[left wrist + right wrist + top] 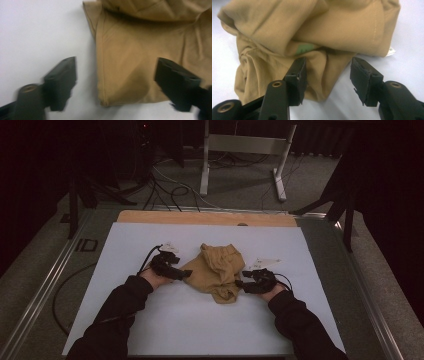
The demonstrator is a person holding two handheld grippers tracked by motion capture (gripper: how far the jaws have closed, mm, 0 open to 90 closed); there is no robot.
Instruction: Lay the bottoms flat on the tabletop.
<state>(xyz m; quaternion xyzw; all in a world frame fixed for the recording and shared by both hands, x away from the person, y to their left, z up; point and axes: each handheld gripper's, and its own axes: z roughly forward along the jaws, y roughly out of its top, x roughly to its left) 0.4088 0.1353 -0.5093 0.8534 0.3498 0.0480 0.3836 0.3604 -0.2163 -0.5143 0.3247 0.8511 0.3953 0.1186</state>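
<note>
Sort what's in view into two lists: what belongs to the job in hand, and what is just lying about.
In the job:
crumpled tan cloth garment
left gripper, open
right gripper, open
white table sheet

Just about:
metal-legged grey stand
black floor cables

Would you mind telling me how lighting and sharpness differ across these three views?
High view: dim, surroundings nearly black, only the white mat and tan cloth lit. Left gripper view: bright but soft, its open jaws smeared by motion blur. Right gripper view: sharpest, cloth seams and a green patch clear, with shadow under the folds.
</note>
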